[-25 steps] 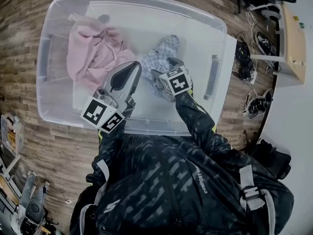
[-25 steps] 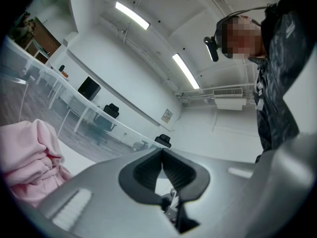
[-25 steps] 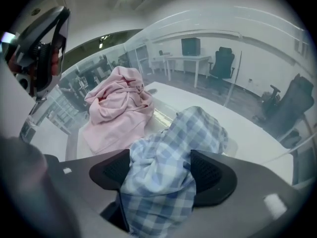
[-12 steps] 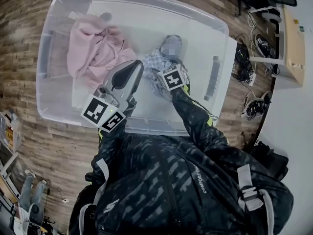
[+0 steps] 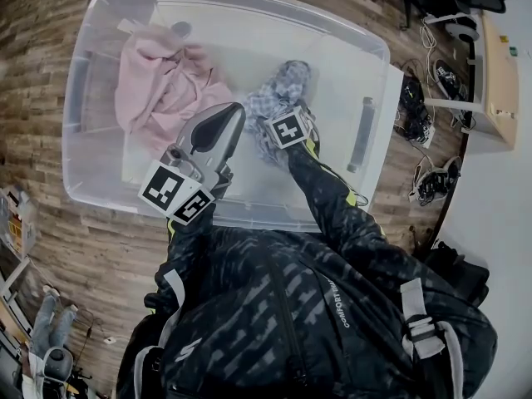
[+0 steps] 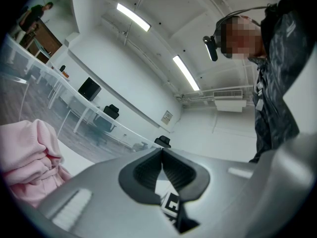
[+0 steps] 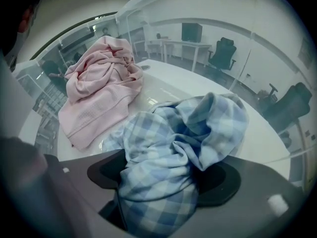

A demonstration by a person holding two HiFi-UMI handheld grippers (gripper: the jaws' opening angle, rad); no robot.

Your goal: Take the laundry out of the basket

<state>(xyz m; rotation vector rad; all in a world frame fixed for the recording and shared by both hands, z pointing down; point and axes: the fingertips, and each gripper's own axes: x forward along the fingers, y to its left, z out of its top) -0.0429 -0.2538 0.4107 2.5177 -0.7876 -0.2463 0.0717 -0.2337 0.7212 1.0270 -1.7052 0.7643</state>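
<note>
Head view looks down into a clear plastic basket (image 5: 249,23) that stands on a wood-plank floor (image 5: 100,248). A crumpled pink garment (image 5: 162,77) lies in the basket's left half, against its far-left corner. A blue-and-white checked cloth (image 5: 287,86) lies bunched near the basket's middle, apart from the pink garment. The right tool (image 7: 166,177) points steeply down into the basket onto the checked cloth. Its jaws have just been opening and stand wide, with the bunched cloth between them and dark pad showing on either side of the fabric. The left tool (image 5: 231,115) is held level above the basket's near half, beside the pink garment, with its jaw tips together and nothing between them.
</note>
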